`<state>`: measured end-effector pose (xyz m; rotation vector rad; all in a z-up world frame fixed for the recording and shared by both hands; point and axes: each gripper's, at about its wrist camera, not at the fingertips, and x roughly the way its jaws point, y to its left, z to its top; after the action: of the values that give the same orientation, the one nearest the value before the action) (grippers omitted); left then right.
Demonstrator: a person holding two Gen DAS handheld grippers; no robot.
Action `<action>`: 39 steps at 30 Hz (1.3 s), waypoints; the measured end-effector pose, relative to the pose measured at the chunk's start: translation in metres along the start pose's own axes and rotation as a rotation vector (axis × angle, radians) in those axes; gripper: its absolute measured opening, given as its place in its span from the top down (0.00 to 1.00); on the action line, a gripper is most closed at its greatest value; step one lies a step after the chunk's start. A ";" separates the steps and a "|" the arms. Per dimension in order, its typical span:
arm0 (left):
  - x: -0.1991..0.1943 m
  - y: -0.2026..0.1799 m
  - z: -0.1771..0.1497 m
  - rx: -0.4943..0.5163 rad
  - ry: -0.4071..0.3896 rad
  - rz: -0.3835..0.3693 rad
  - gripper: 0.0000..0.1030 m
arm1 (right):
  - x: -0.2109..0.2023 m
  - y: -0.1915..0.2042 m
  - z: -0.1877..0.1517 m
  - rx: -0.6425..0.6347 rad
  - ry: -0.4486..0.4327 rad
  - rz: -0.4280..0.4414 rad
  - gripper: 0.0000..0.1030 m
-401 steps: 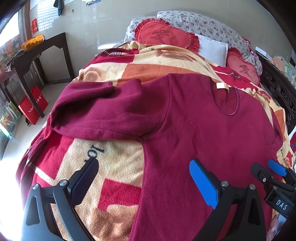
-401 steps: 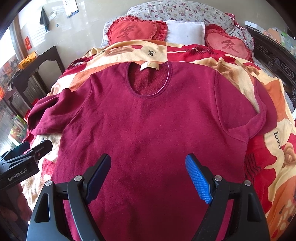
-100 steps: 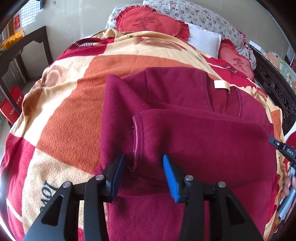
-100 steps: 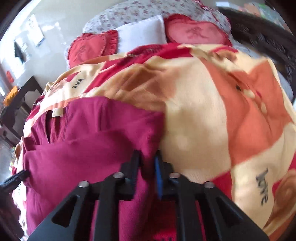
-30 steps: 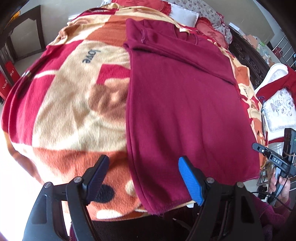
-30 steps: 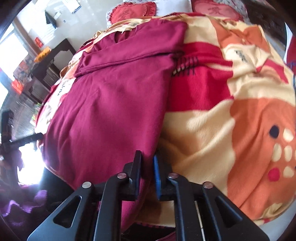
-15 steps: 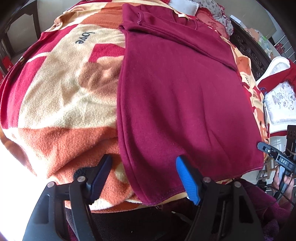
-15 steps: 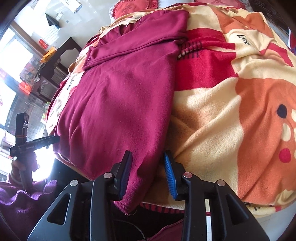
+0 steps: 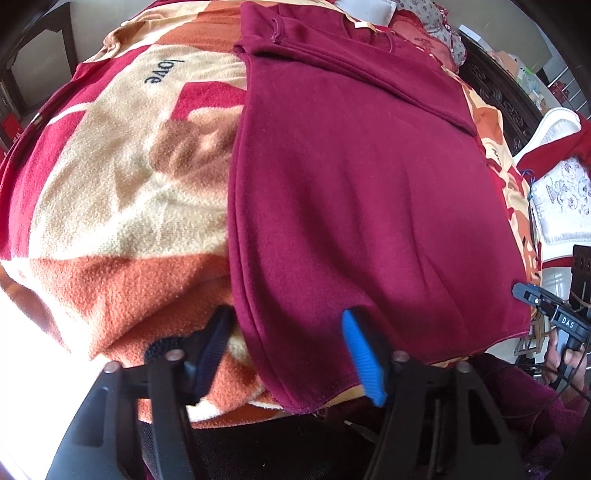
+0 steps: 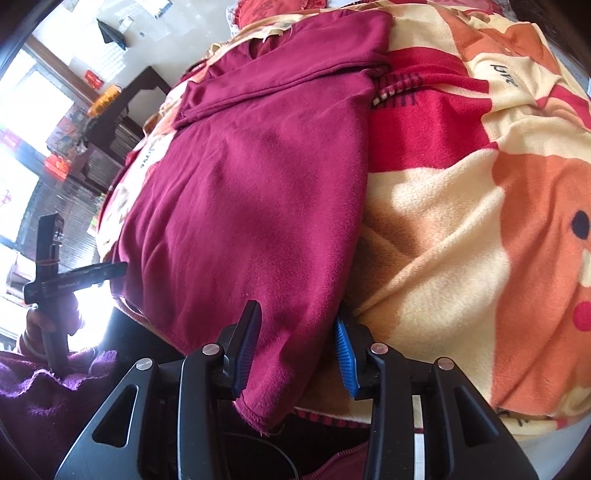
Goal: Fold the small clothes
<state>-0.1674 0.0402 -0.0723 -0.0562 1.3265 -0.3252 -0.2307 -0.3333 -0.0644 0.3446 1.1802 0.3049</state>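
A maroon long-sleeved top [image 9: 354, 177] lies flat on the bed, both sleeves folded across its chest into a long rectangle; it also shows in the right wrist view [image 10: 251, 184]. My left gripper [image 9: 291, 343] is open, its jaws either side of the hem's left corner, which hangs over the bed edge. My right gripper [image 10: 295, 343] is open, its jaws either side of the hem's right corner. Each gripper shows in the other's view, the right one [image 9: 554, 317] and the left one [image 10: 74, 277].
A red, orange and cream fleece blanket [image 9: 110, 177] covers the bed, also in the right wrist view [image 10: 461, 206]. Pillows [image 9: 369, 7] lie at the head. A dark carved bed frame [image 9: 498, 99] runs along the right. A dark side table [image 10: 122, 99] stands at the left.
Both grippers have moved in to the hem corners at the foot of the bed. The right gripper, shut on the top's edge a second ago, has opened wide.
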 end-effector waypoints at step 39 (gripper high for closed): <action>0.008 0.017 0.326 -0.073 -0.377 -0.026 0.90 | 0.044 -0.061 0.307 0.209 -0.333 0.015 1.00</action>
<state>0.1497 0.0079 -0.0034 -0.1875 0.9644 -0.2726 0.0751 -0.4025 -0.0227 0.5644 0.8827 0.1290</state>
